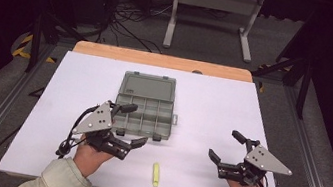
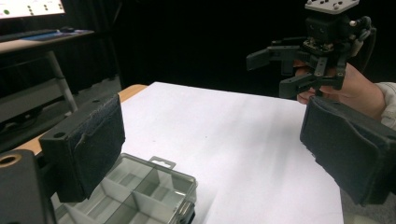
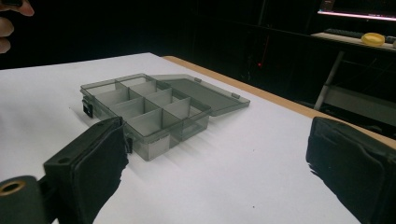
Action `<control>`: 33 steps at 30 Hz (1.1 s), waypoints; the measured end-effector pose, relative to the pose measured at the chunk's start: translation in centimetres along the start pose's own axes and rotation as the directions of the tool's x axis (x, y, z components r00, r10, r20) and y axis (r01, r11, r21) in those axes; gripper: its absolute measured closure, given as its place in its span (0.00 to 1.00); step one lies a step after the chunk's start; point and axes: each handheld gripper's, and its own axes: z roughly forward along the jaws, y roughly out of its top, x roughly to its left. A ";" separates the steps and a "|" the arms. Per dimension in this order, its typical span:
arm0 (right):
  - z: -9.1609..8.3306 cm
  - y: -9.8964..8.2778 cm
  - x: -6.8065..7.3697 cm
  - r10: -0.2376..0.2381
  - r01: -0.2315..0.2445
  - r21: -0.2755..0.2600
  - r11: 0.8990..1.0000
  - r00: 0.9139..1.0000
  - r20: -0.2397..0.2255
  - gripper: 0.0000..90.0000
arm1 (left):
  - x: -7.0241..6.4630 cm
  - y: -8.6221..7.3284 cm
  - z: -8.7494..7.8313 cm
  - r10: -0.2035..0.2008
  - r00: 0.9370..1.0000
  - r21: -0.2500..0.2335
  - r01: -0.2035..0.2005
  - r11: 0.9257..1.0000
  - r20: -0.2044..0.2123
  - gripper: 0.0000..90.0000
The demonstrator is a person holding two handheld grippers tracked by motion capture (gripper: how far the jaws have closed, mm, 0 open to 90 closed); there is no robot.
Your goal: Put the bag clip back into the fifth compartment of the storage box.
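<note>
A grey see-through compartment box [image 1: 143,116] lies open in the middle of the white table [image 1: 218,107], its lid [image 1: 148,87] folded flat at the far side and its cells empty. A small yellow stick-shaped object [image 1: 155,174] lies near the front edge. My left gripper [image 1: 131,125] hovers open at the box's front left corner, holding nothing; the left gripper view has that corner [image 2: 140,191] below its spread jaws [image 2: 215,154]. To the right of the box my right gripper [image 1: 226,145] is open and empty, with the box [image 3: 149,109] ahead between its jaws [image 3: 219,177].
A wooden strip [image 1: 162,61] borders the table's far edge. Beyond it stand a grey metal frame [image 1: 211,19] and loose cables on the floor. The left gripper view shows the other hand's gripper [image 2: 299,65] raised above the table.
</note>
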 end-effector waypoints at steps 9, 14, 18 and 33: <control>0.0 0.0 0.0 0.000 0.000 0.001 1.000 1.000 -0.002 0.07 | -0.4 0.2 1.6 -0.008 0.999 0.006 0.008 1.000 0.052 0.09; 0.0 0.0 0.0 -0.001 0.001 0.001 1.000 1.000 -0.002 0.07 | -0.8 0.2 3.1 -0.020 0.996 0.012 0.019 1.000 0.091 0.12; 0.0 0.0 0.0 0.003 -0.003 0.000 1.000 1.000 -0.002 0.07 | -0.9 0.2 3.7 -0.022 0.993 0.025 0.020 0.999 0.114 0.12; -0.1 -0.1 -0.1 0.000 0.000 0.000 1.000 1.000 -0.002 0.07 | -0.4 0.1 5.2 -0.048 0.977 0.112 0.026 0.993 0.205 0.43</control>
